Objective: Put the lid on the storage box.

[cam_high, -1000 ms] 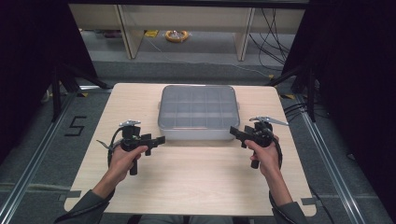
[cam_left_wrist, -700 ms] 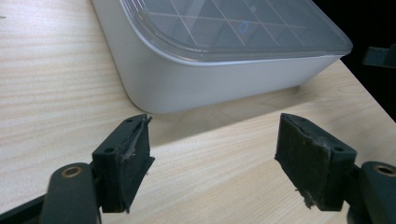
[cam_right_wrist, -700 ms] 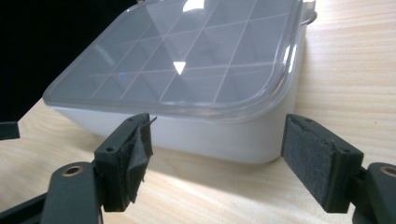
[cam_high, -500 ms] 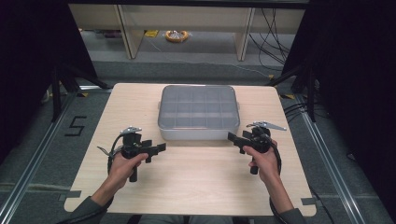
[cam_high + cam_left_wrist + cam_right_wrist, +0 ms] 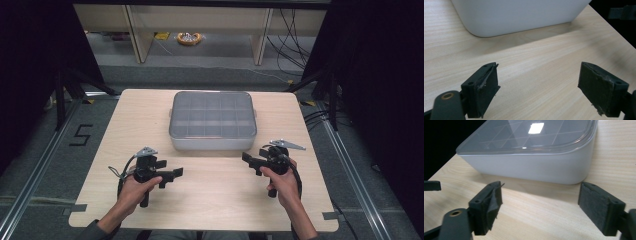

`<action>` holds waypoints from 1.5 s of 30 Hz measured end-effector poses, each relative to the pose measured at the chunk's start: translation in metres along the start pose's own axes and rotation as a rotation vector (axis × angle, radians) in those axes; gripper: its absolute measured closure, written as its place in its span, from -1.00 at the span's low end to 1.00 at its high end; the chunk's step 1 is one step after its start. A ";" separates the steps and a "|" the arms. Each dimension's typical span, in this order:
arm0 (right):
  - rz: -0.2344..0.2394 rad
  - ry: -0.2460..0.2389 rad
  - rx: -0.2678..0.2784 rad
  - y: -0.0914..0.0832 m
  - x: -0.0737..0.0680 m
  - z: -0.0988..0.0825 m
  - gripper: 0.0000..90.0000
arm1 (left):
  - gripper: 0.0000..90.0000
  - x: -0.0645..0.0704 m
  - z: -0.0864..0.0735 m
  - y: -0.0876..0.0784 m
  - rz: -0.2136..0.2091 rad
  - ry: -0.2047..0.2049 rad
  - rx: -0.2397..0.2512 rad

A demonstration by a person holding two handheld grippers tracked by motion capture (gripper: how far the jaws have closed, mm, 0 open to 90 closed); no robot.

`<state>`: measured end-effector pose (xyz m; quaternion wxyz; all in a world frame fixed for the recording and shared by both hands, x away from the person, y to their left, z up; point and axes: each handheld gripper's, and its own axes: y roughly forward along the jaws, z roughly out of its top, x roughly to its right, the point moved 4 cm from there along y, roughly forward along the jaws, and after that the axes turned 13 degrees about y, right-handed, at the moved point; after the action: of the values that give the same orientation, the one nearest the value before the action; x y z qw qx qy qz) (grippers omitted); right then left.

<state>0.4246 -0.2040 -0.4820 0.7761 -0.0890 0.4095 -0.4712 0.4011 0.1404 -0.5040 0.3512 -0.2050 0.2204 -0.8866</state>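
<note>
With both claws, left [image 5: 172, 173] and right [image 5: 248, 159], spread empty low in the frame, each should approach a box [image 5: 212, 121] end squarely, jaws just widened.

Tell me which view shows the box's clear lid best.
The high view: the whole clear lid and the grid of compartments under it are seen from above. The right gripper view shows one corner of it at a slant, with glare. The left gripper view shows the box's white wall.

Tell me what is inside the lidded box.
Through the clear lid of the box, a grid of dividers shows. The compartments look empty, though glare hides some of them.
</note>
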 end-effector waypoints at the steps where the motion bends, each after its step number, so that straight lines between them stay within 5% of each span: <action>1: 0.009 0.000 0.000 -0.001 -0.001 -0.002 -0.65 | -0.66 0.004 -0.003 -0.002 -0.016 0.008 0.001; 8: 0.002 -0.021 -0.014 -0.007 -0.004 -0.014 -0.64 | -0.66 0.016 -0.012 -0.004 -0.040 0.035 -0.016; 11: 0.008 -0.078 -0.009 -0.010 -0.001 -0.019 -0.64 | -0.65 0.020 -0.017 -0.004 -0.054 0.050 -0.025; 31: 0.016 -0.123 -0.082 -0.030 0.000 -0.063 -0.64 | -0.65 0.044 -0.043 -0.016 -0.067 0.124 -0.060; 32: 0.027 -0.081 -0.080 -0.030 -0.004 -0.067 -0.63 | -0.65 0.045 -0.045 -0.017 -0.066 0.134 -0.077; 34: 0.026 -0.126 -0.082 -0.032 -0.002 -0.069 -0.63 | -0.65 0.049 -0.047 -0.017 -0.081 0.138 -0.081; 35: 0.043 -0.044 -0.107 -0.034 -0.009 -0.074 -0.63 | -0.65 0.050 -0.048 -0.018 -0.078 0.136 -0.078; 36: 0.044 -0.116 -0.083 -0.031 -0.005 -0.073 -0.63 | -0.65 0.052 -0.048 -0.019 -0.080 0.141 -0.081; 37: 0.031 -0.139 -0.092 -0.034 -0.004 -0.074 -0.63 | -0.65 0.053 -0.049 -0.020 -0.084 0.149 -0.076; 45: 0.061 -0.143 -0.108 -0.043 -0.011 -0.086 -0.63 | -0.65 0.065 -0.057 -0.022 -0.103 0.160 -0.090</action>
<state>0.3320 -0.1969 -0.5098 0.8115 -0.1515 0.3802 -0.4171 0.3168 0.1224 -0.5251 0.2770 -0.1603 0.2763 -0.9062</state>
